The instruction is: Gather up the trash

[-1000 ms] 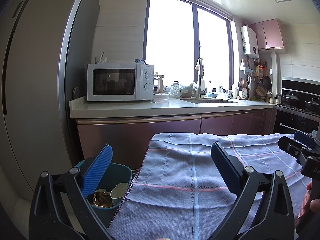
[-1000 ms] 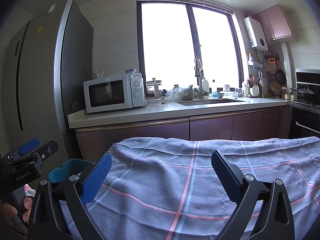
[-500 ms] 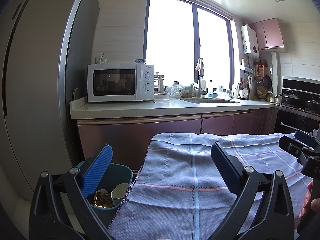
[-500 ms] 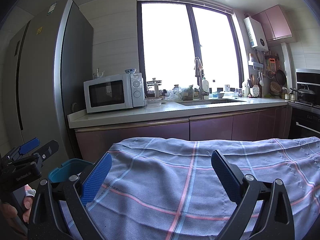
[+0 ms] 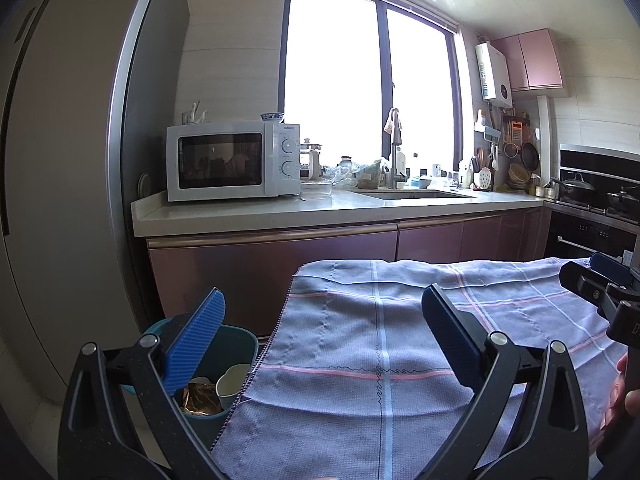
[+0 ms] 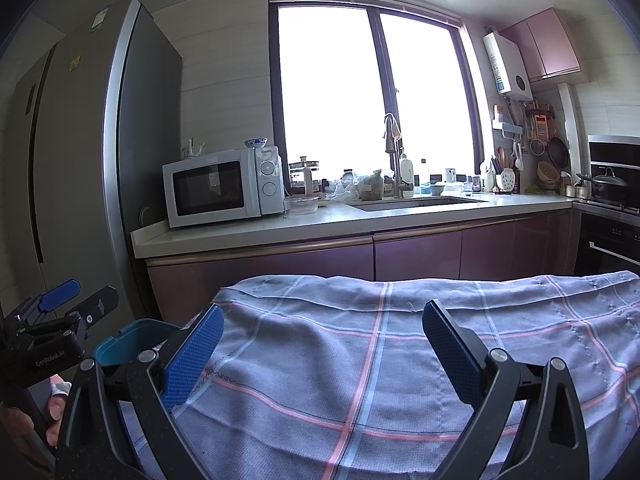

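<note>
Both the left tool [image 5: 322, 334] and right tool [image 6: 322, 346] hang released and empty over the checked cloth [image 5: 384, 344]. The teal bin [image 5: 224, 364], at eight o'clock in the left view, holds a cup [image 5: 232, 378] and crumpled wrapper [image 5: 200, 398]. No trash shows on the cloth, so I'd scan the worktop before any reach.

Left gripper [image 5: 322, 332] and right gripper [image 6: 322, 350] side by side, level, jaws wide, empty.

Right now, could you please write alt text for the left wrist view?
The open left gripper hovers over a checked blue-grey cloth. A teal plastic bin at its left edge holds a white paper cup and a crumpled gold wrapper.
</note>
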Demonstrator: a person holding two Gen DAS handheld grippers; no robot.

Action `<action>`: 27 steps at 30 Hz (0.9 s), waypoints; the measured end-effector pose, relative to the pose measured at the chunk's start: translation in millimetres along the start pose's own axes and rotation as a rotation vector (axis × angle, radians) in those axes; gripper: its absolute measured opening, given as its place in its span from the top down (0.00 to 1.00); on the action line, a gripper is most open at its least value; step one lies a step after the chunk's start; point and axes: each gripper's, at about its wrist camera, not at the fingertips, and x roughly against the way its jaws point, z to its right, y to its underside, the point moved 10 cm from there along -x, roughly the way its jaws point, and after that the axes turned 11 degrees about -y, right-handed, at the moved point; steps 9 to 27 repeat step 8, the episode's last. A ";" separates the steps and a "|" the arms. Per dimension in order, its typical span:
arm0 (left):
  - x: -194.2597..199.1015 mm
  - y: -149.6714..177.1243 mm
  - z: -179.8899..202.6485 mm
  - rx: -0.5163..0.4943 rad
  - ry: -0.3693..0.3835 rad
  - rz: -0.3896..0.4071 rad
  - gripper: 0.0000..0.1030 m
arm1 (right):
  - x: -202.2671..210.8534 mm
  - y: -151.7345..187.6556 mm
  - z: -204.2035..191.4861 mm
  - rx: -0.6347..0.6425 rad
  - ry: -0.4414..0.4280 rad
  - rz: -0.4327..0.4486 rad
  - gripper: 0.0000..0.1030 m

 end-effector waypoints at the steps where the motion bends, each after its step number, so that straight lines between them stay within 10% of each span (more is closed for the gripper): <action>1: -2.1 1.0 3.0 -0.002 0.007 -0.011 0.06 | -0.2 0.6 1.9 -0.001 0.003 -0.004 0.07; 8: -50.7 25.4 38.4 -0.046 0.084 -0.204 0.05 | 1.3 7.2 34.6 -0.023 0.051 -0.045 0.07; 27: -50.7 25.4 38.4 -0.046 0.084 -0.204 0.05 | 1.3 7.2 34.6 -0.023 0.051 -0.045 0.07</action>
